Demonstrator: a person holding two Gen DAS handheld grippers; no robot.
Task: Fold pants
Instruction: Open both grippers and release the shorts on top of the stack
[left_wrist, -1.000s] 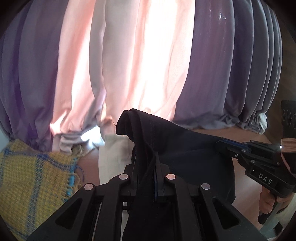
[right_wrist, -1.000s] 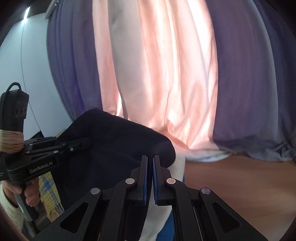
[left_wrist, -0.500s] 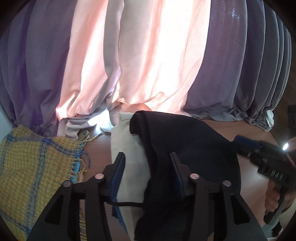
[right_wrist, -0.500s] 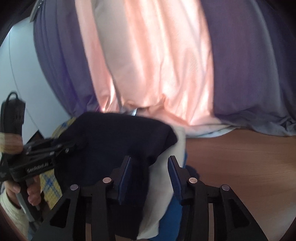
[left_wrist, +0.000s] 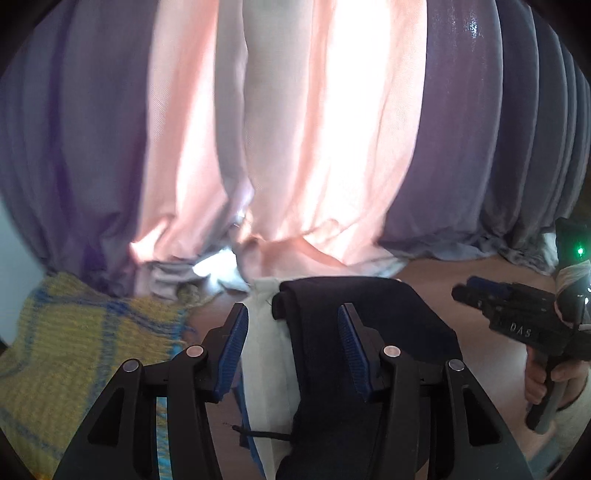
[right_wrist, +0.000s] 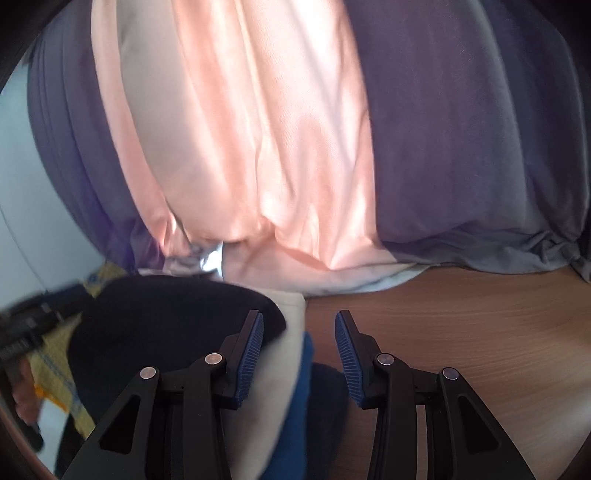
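Pants (left_wrist: 354, 332) folded on pile, under parted left gripper (left_wrist: 291, 350); right gripper (right_wrist: 299, 347) parted, empty, beside them.

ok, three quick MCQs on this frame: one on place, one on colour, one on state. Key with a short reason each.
1. What do the dark pants lie on?
A. a stack of folded cloth, cream on blue
B. the bare wooden table
C. the yellow woven cloth

2. What colour are the pads of the left gripper?
A. red
B. blue
C. white

3. How do the right gripper's jaws stand?
A. clamped on the pants
B. clamped on the curtain
C. apart, gripping nothing

Key: 1 A, the cream cloth shows under the pants' edge, with blue cloth below it in the right wrist view. 2 B, both ribbed pads are blue. 3 C, a clear gap shows between the pads, with the pants off to one side.
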